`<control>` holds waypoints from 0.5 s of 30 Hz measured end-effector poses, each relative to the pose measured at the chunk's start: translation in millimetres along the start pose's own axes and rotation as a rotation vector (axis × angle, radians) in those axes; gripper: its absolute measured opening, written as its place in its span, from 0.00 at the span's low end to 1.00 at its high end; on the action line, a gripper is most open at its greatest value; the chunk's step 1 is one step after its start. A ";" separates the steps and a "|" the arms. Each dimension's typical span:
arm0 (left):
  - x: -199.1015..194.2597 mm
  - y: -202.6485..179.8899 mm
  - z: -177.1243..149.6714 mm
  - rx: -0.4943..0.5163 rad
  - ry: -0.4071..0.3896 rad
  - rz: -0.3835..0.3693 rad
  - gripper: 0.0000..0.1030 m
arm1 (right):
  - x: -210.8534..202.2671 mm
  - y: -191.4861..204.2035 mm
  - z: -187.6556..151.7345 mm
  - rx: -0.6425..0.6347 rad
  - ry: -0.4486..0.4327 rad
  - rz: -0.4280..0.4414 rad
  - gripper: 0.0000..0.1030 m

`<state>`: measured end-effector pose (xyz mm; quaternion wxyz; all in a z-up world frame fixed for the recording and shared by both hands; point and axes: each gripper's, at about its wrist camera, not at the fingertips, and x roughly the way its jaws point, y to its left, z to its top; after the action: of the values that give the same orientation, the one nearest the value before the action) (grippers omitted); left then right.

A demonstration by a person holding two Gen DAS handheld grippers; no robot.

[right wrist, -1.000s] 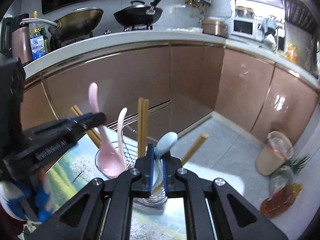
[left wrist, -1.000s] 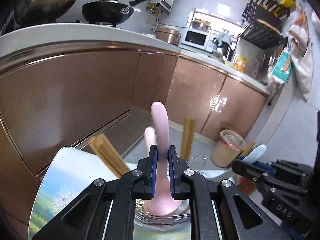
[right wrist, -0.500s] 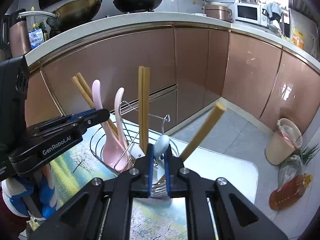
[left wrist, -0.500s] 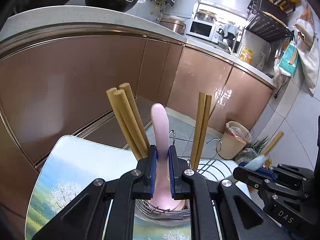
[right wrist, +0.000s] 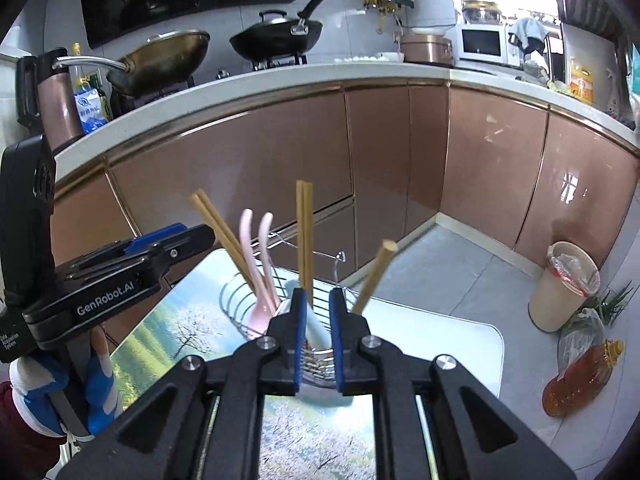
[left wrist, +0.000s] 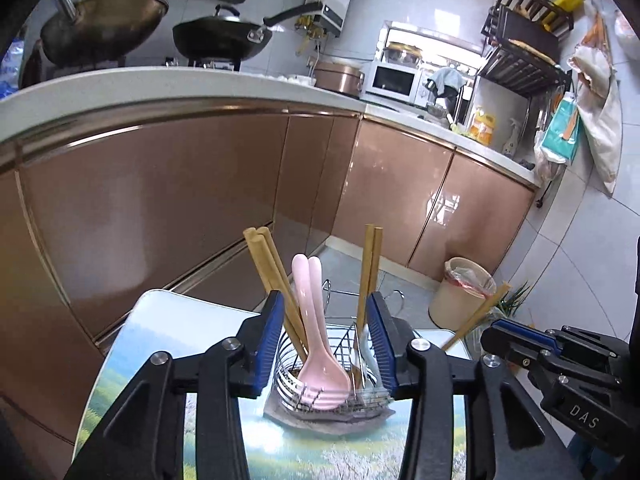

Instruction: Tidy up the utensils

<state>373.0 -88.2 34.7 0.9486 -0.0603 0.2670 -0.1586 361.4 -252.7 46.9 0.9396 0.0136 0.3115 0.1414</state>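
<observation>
With both my left gripper [left wrist: 326, 342] and right gripper [right wrist: 317, 336] spread and holding nothing, the spoons [left wrist: 310, 320] and chopsticks [right wrist: 304, 236] stand in the wire rack [right wrist: 320, 356], so sorting appears nearly complete.

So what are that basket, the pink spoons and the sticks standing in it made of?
The basket looks like bare metal wire: thin, silvery, shiny rods. The pink spoons look like smooth plastic or glazed ceramic; the soft even gloss fits either. The sticks look like unpainted wood or bamboo: matte tan with squared ends.
</observation>
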 end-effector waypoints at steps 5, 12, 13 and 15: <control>-33.6 -1.8 -11.0 0.006 -0.024 0.019 0.50 | -31.8 9.5 -12.1 0.020 -0.043 -0.008 0.12; -85.9 -10.3 -40.1 0.075 -0.090 0.083 0.74 | -69.7 30.8 -43.8 0.007 -0.088 -0.047 0.25; -94.9 -10.9 -46.8 0.085 -0.105 0.093 0.78 | -76.1 35.7 -51.9 0.000 -0.095 -0.058 0.26; -105.9 -10.6 -54.1 0.100 -0.118 0.108 0.82 | -83.6 41.6 -62.5 -0.003 -0.100 -0.065 0.29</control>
<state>256.3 -64.4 42.5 0.9717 -0.0076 0.2051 -0.1166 249.9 -239.5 50.0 0.9580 0.0090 0.2644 0.1106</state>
